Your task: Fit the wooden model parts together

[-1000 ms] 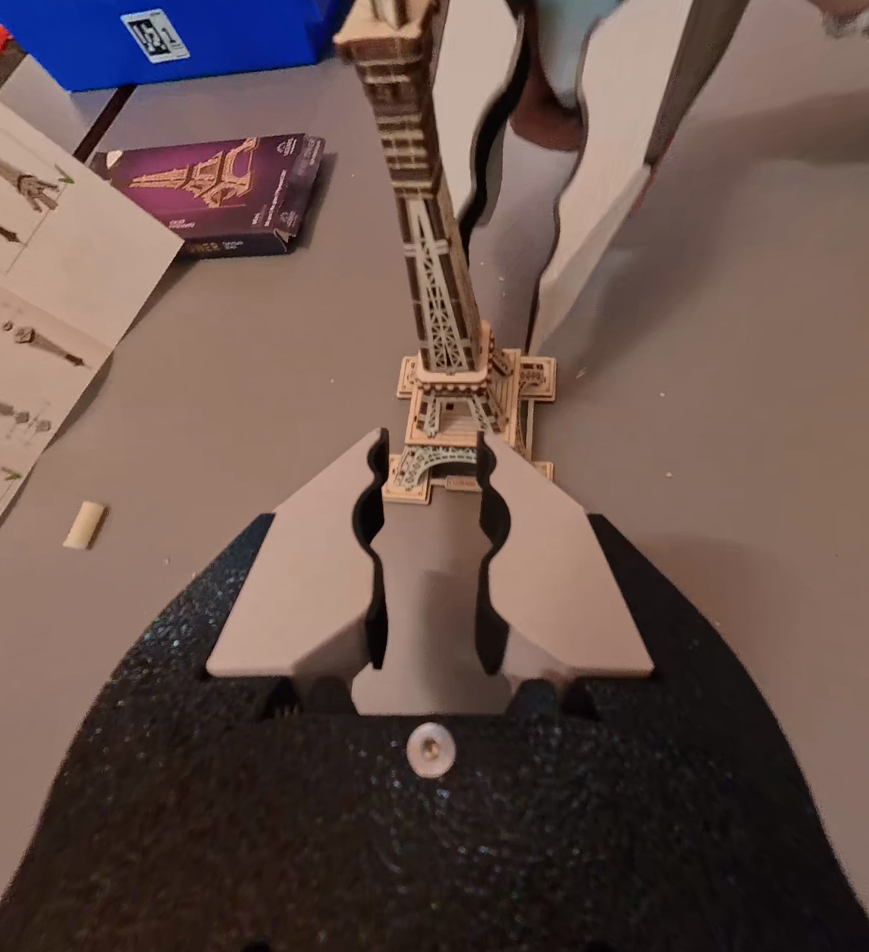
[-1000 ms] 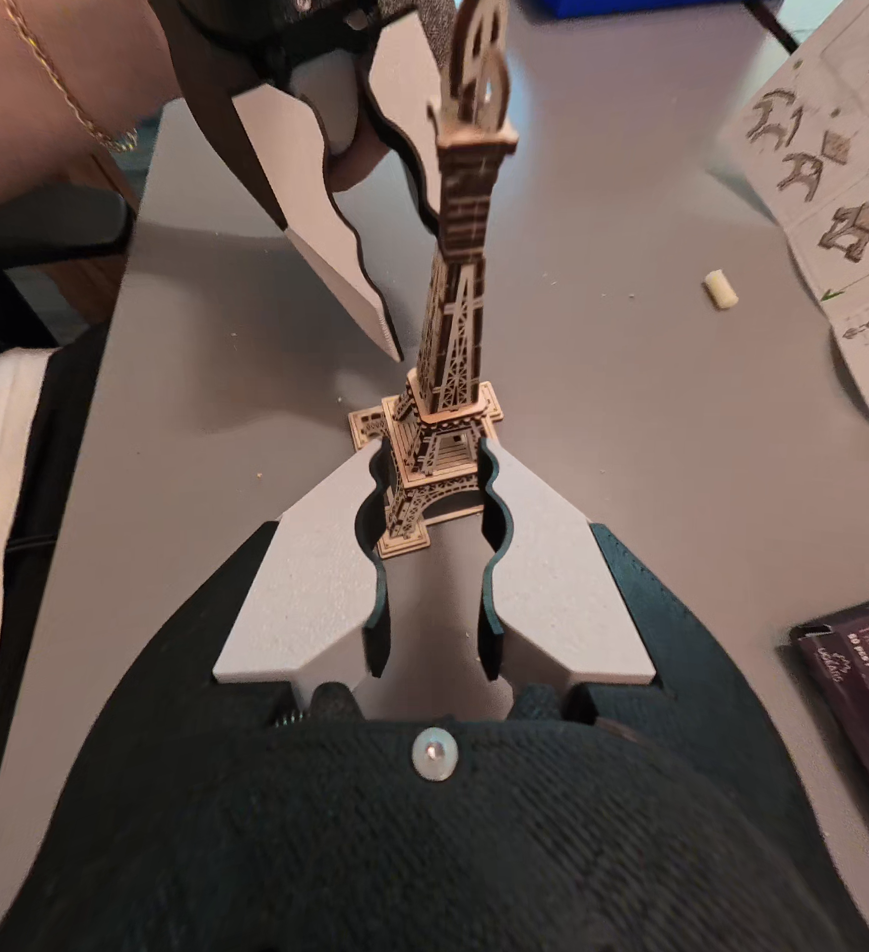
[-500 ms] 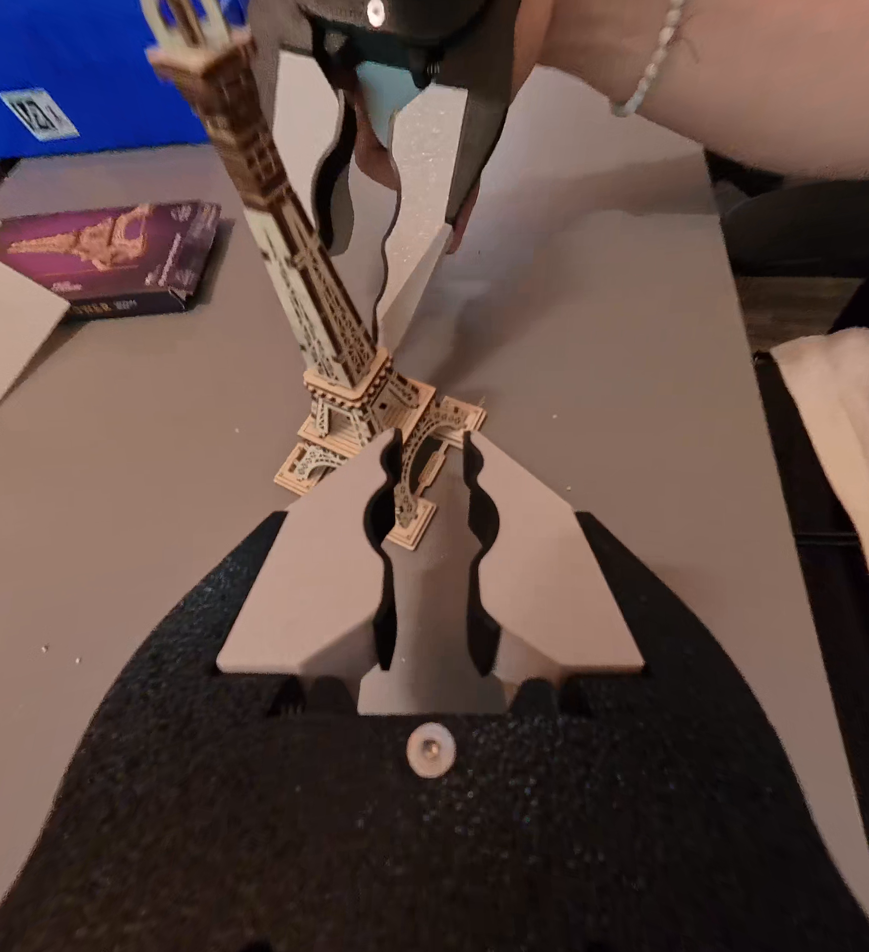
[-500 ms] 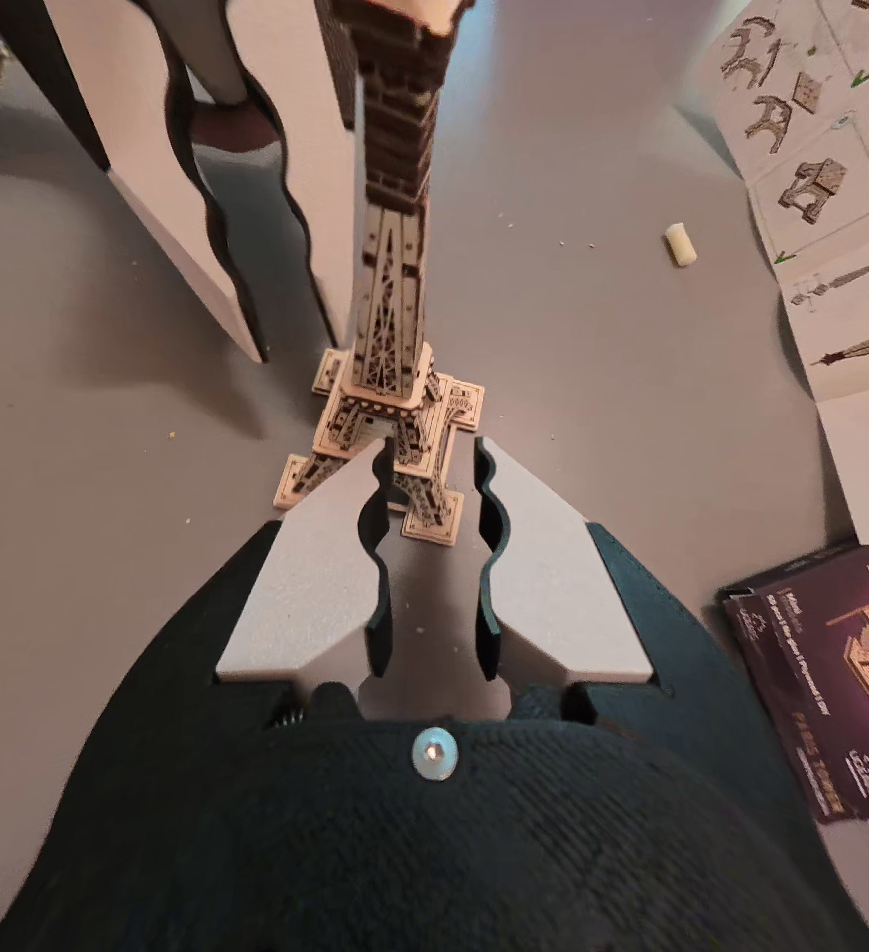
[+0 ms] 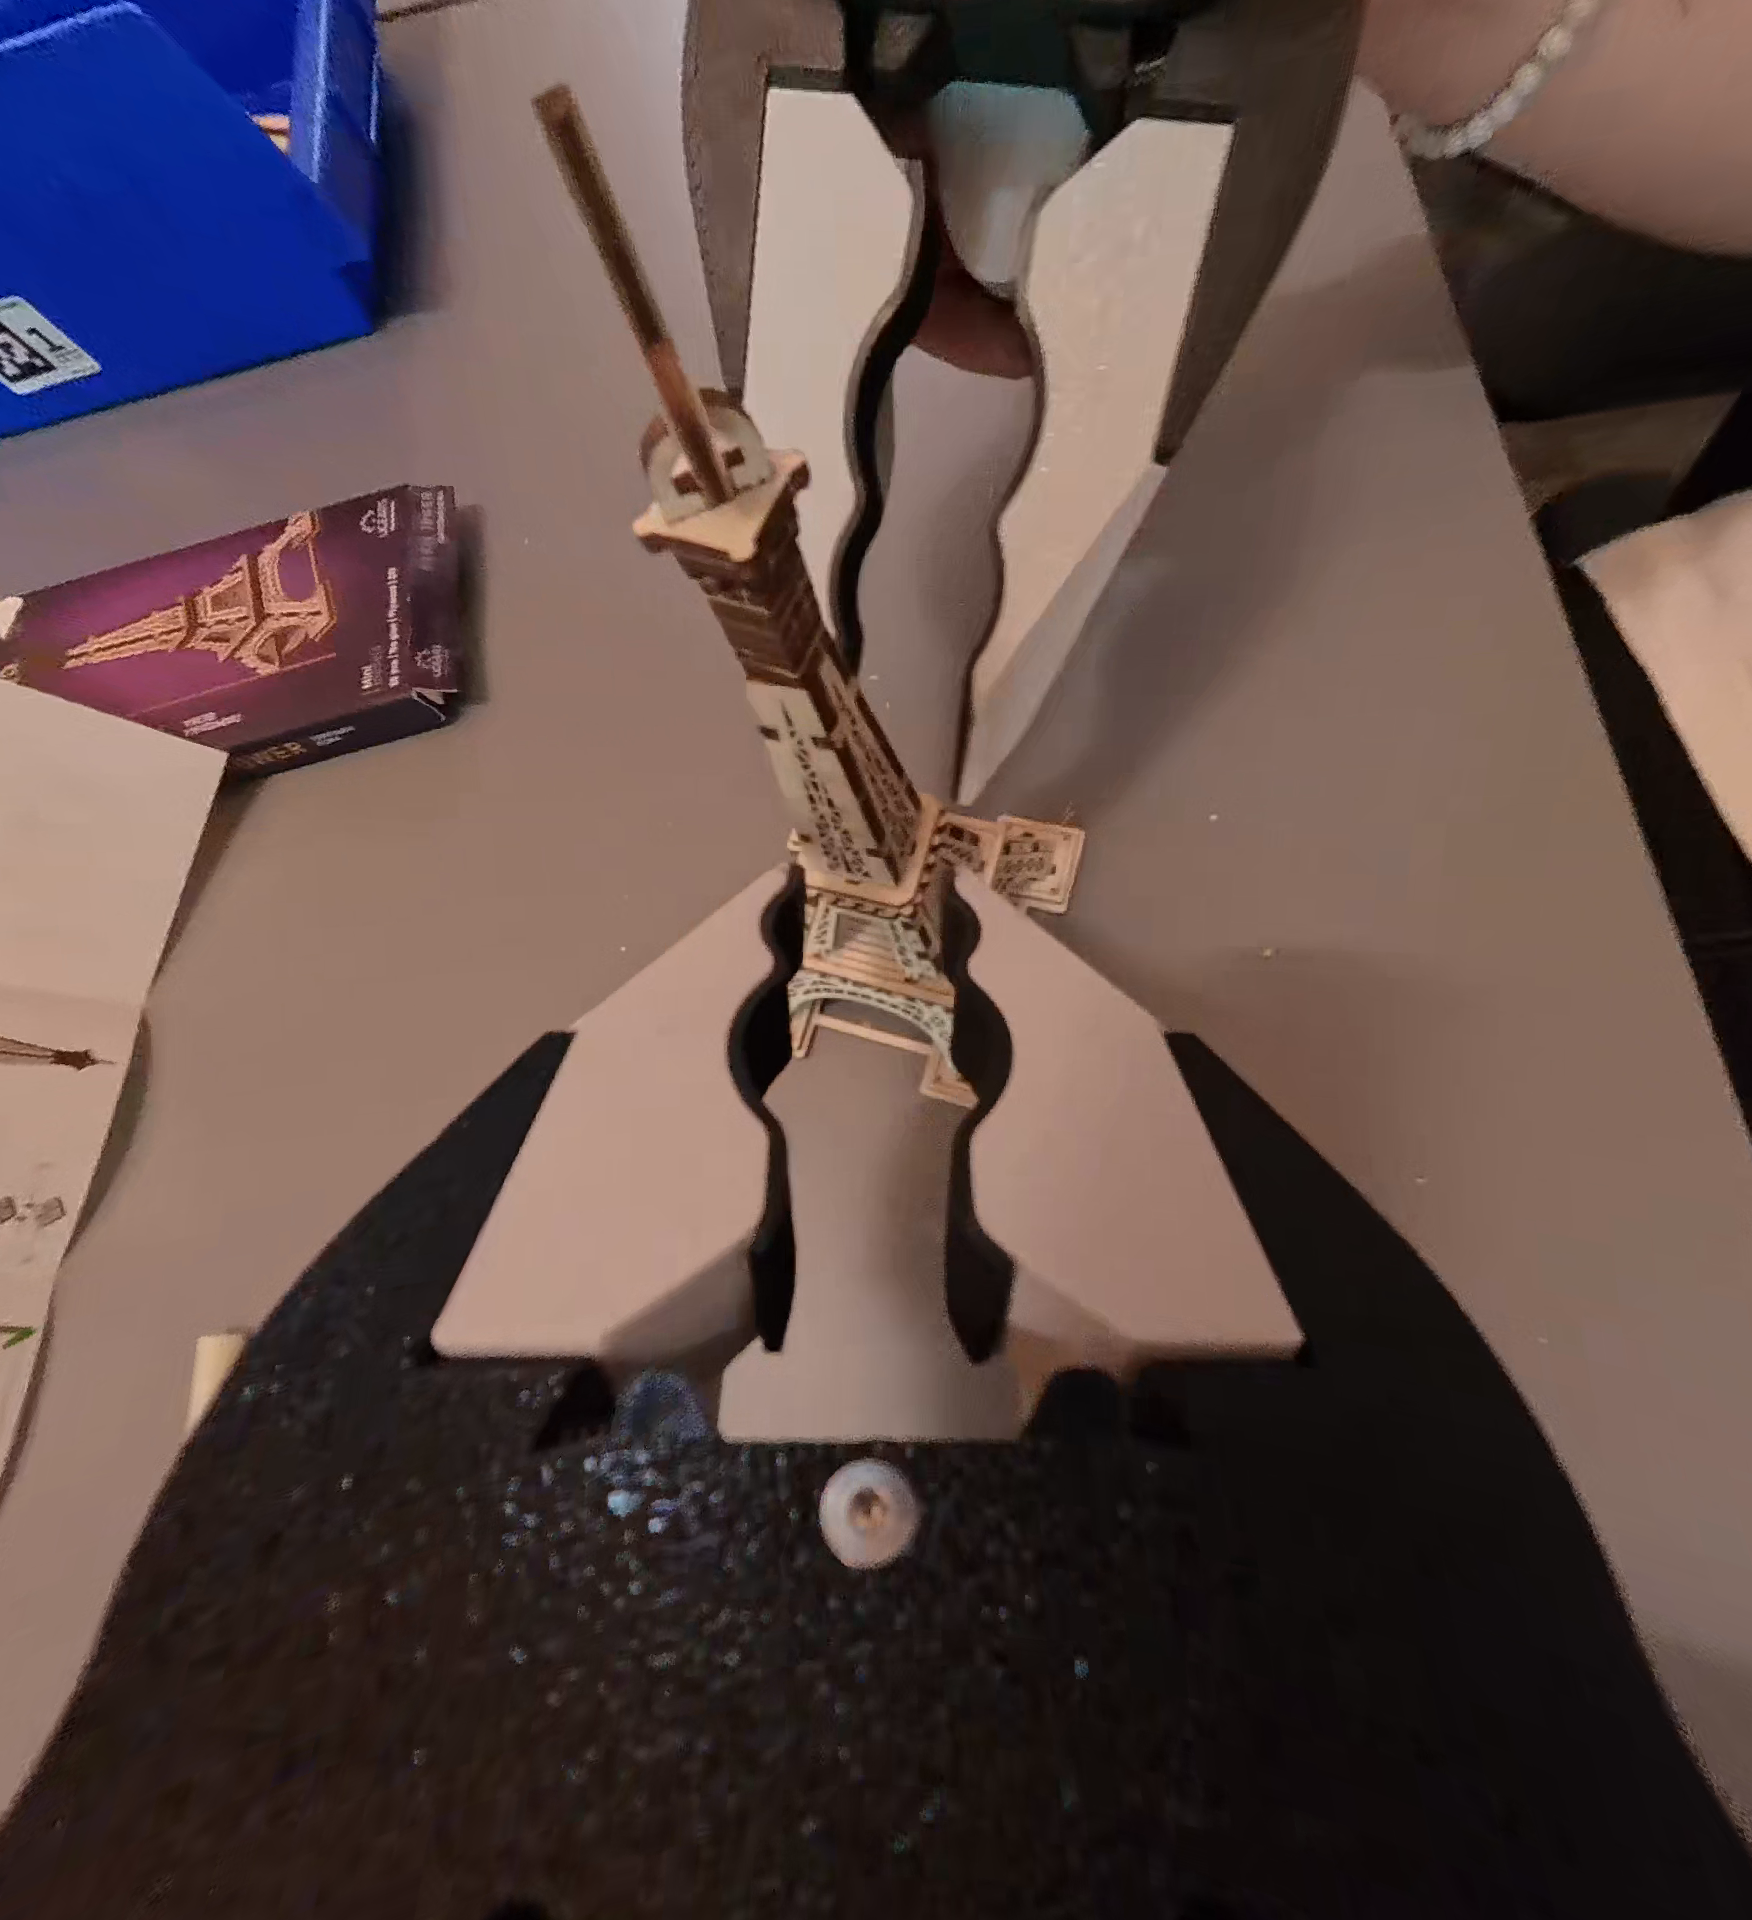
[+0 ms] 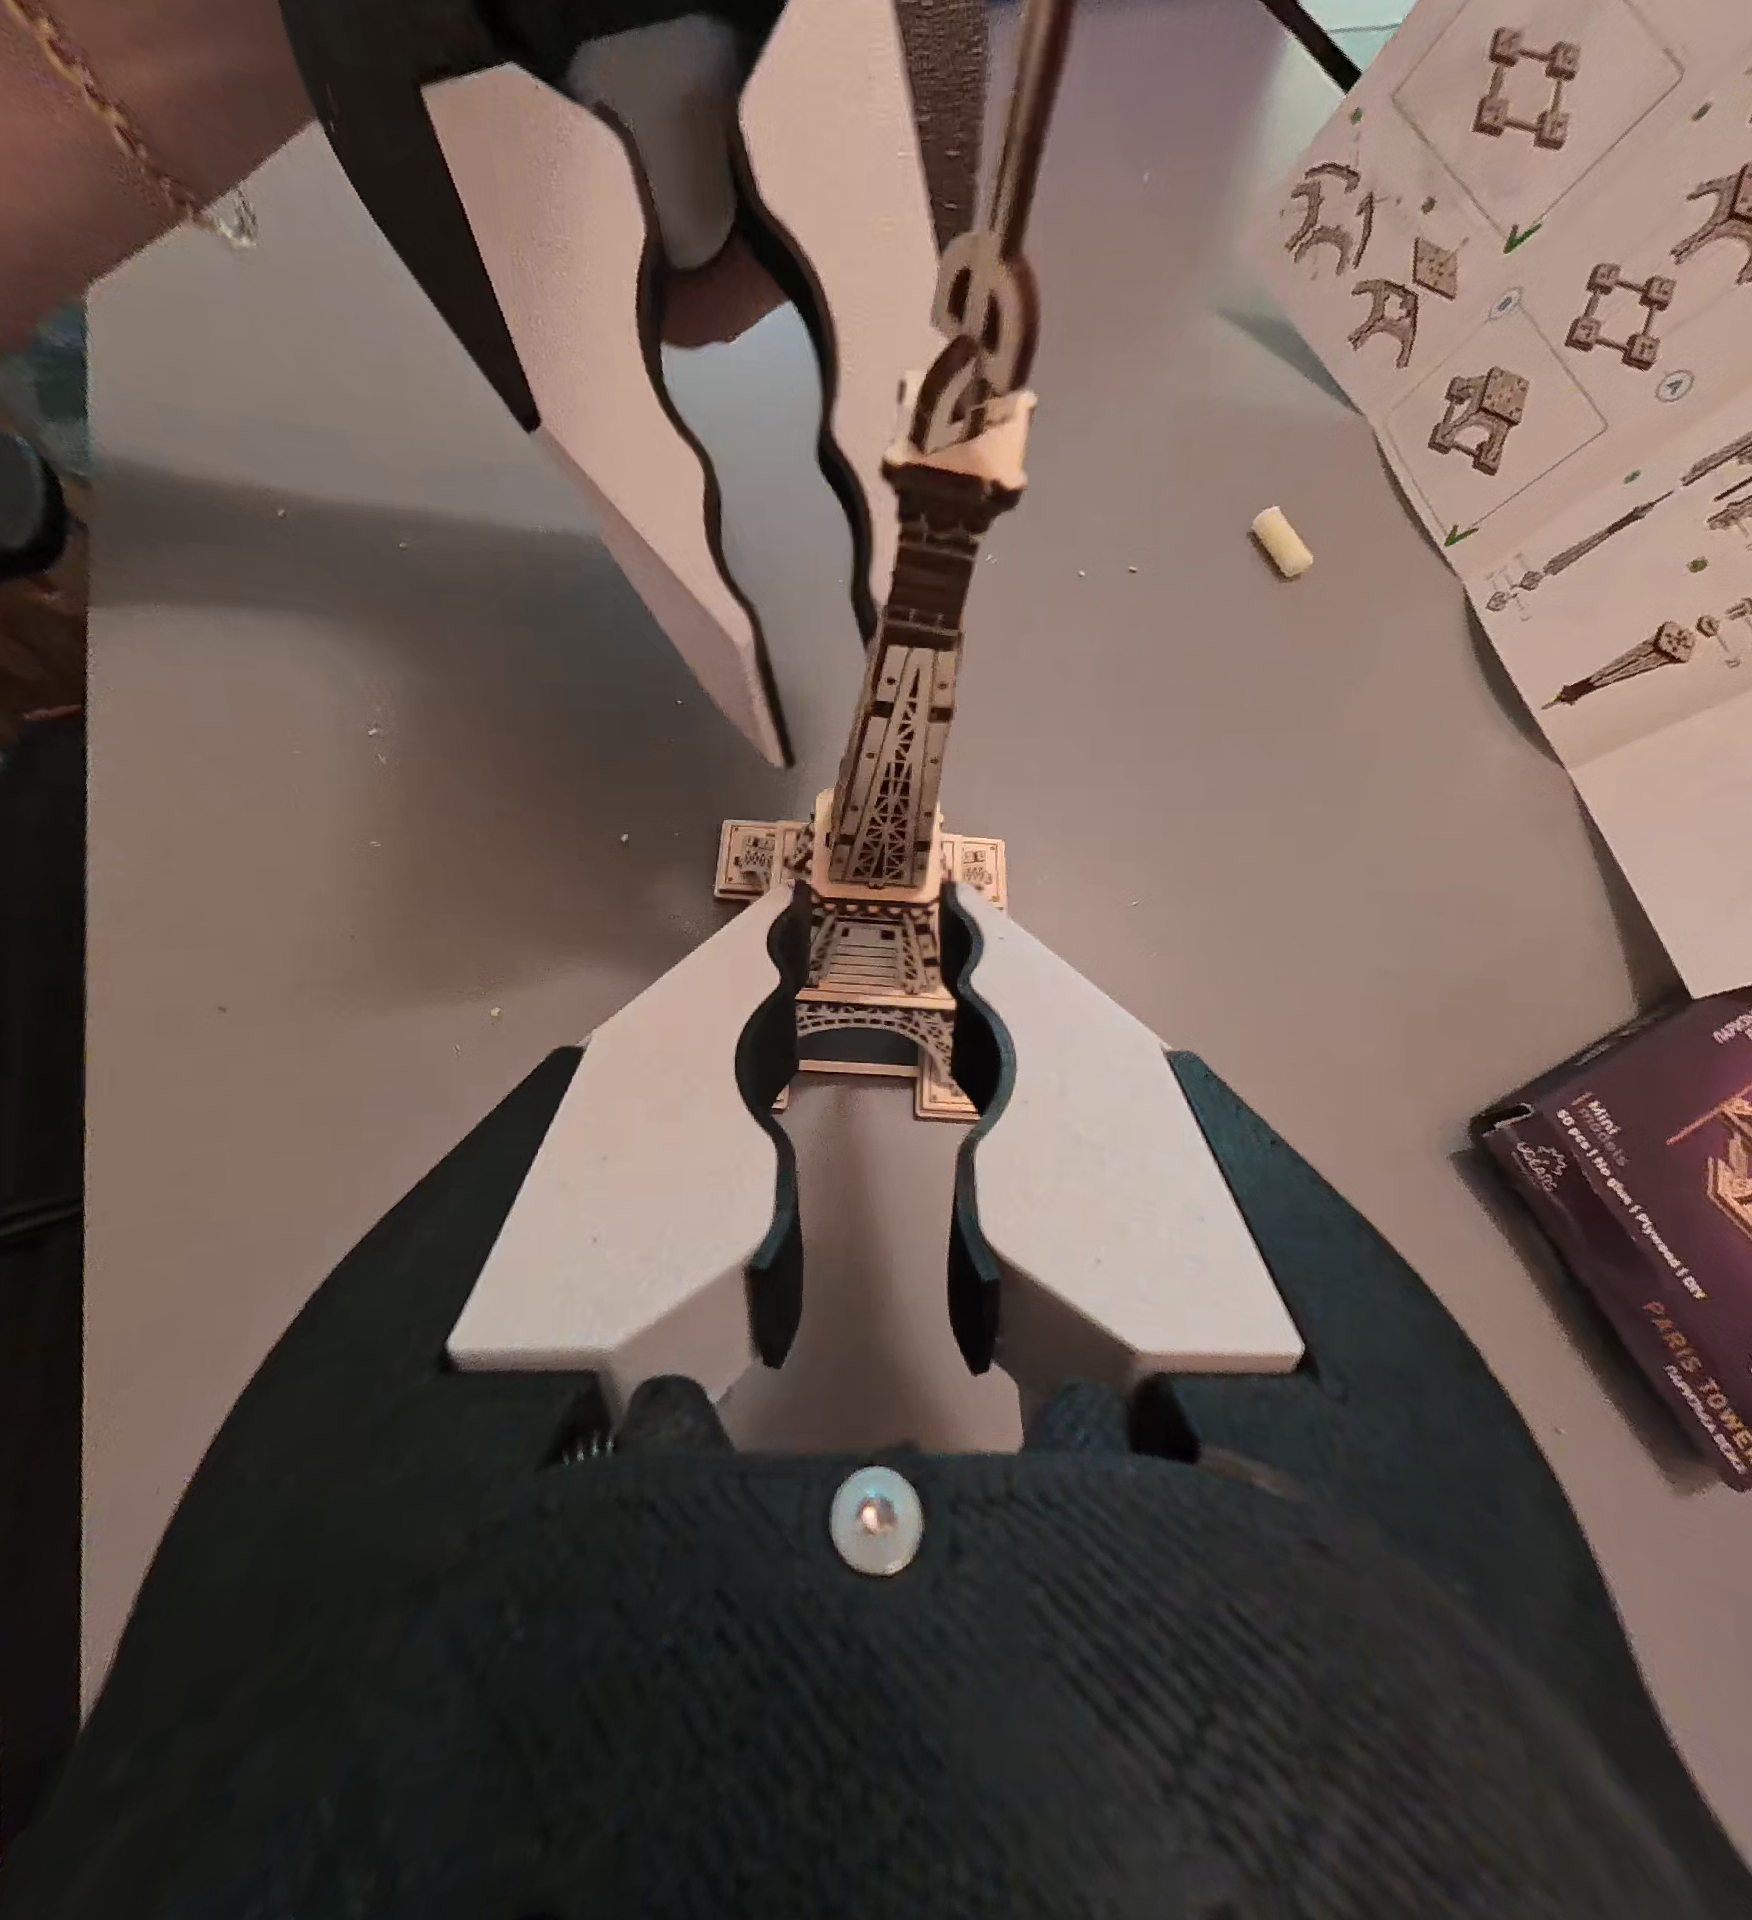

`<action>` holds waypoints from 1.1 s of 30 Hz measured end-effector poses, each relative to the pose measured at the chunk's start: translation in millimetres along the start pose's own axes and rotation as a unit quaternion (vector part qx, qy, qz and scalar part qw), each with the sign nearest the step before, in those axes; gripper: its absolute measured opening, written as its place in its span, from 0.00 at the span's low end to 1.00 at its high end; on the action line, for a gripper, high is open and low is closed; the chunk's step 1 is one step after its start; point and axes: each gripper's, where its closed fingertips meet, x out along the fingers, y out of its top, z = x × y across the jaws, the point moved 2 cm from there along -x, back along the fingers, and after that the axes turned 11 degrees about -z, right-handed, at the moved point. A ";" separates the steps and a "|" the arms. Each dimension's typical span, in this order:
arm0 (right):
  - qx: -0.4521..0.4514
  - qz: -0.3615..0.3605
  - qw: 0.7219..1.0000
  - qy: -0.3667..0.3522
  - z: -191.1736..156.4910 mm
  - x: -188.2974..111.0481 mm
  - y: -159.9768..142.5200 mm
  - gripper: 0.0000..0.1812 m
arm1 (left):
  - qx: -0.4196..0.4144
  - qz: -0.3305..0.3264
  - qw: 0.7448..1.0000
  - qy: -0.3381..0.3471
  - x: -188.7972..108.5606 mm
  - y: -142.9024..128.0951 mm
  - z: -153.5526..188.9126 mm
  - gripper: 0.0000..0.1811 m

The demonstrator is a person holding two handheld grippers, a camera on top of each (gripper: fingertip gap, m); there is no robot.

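A wooden Eiffel tower model [image 5: 820, 675] stands upright on the grey table [image 5: 436, 987], with a thin dark spire on top. My left gripper [image 5: 872, 894] is open, and the tower's lower stage sits between its fingertips with a small gap on the left side. My right gripper [image 6: 877, 894] faces it from the opposite side, and its pads press both sides of the tower [image 6: 903, 707] just above the arches. Each gripper's fingers also show beyond the tower in the other view, the right's [image 5: 1090, 520] and the left's [image 6: 643, 520].
A purple model box [image 5: 259, 644] [image 6: 1682, 1226] and an instruction sheet [image 5: 20, 935] [image 6: 1578, 364] lie on one side, with a blue bin [image 5: 124, 208] behind. A small cream peg [image 6: 1282, 540] lies loose. The table edge, with white cloth [image 5: 1734, 727] past it, is on the other side. My left and right fingertips are right by each other.
Both grippers have moved in around the tower's base. The right gripper's fingers have narrowed onto the lower stage. The tower has turned and now sits squarely between the fingers.
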 end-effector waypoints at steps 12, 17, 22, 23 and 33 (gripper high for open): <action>-0.053 -0.006 0.998 0.020 -2.3 9.5 5.8 0.11 | -0.014 -0.062 0.998 0.027 5.1 -7.8 9.8 0.18; -0.072 -0.030 0.997 0.029 -1.0 6.9 1.5 0.12 | -0.014 -0.081 0.995 0.050 -4.2 -14.5 7.3 0.15; -0.070 -0.019 0.997 0.029 -4.9 2.5 12.3 0.11 | -0.013 -0.084 0.996 0.027 -7.2 -10.6 2.1 0.11; -0.074 -0.028 0.997 0.025 -4.0 4.4 11.6 0.11 | -0.009 -0.088 0.996 0.021 -5.4 -9.8 2.2 0.10; -0.091 -0.064 0.993 0.048 -7.9 10.4 11.0 0.02 | -0.005 -0.120 0.993 -0.017 -1.6 -9.8 2.8 0.08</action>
